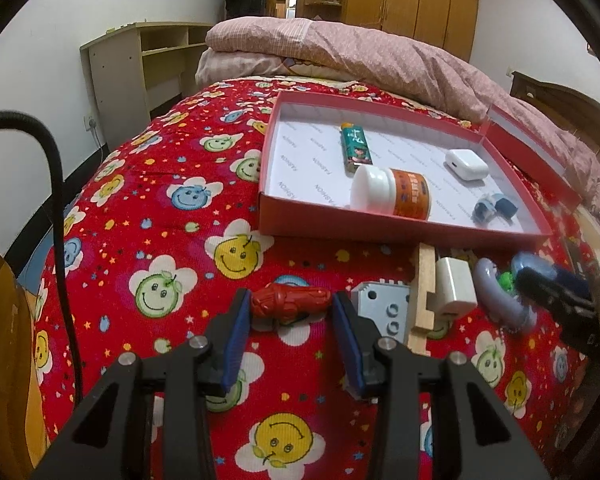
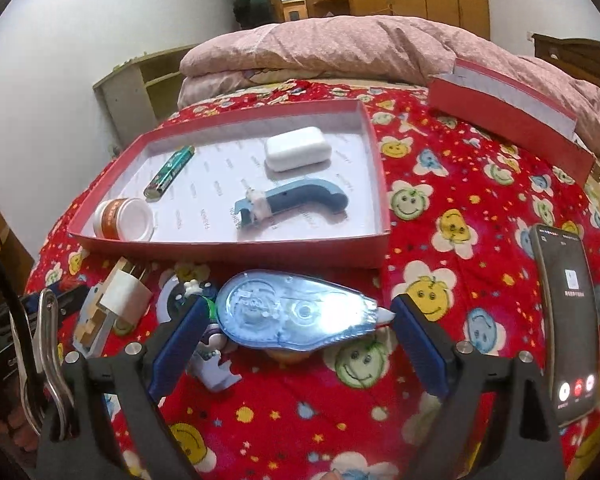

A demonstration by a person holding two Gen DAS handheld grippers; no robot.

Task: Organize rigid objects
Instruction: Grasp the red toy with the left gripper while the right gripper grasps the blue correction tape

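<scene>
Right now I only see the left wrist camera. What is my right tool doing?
Observer: Your right tool is open, with a clear blue correction tape between its fingers. The pads don't look pressed on it.
Operator: Is anything else near it?
Observer: A phone lies on the bedspread to the tool's right, screen lit.
Operator: Is anything hiding by the tape?
Observer: A small white toy figure pokes out from under the tape's left end.
</scene>
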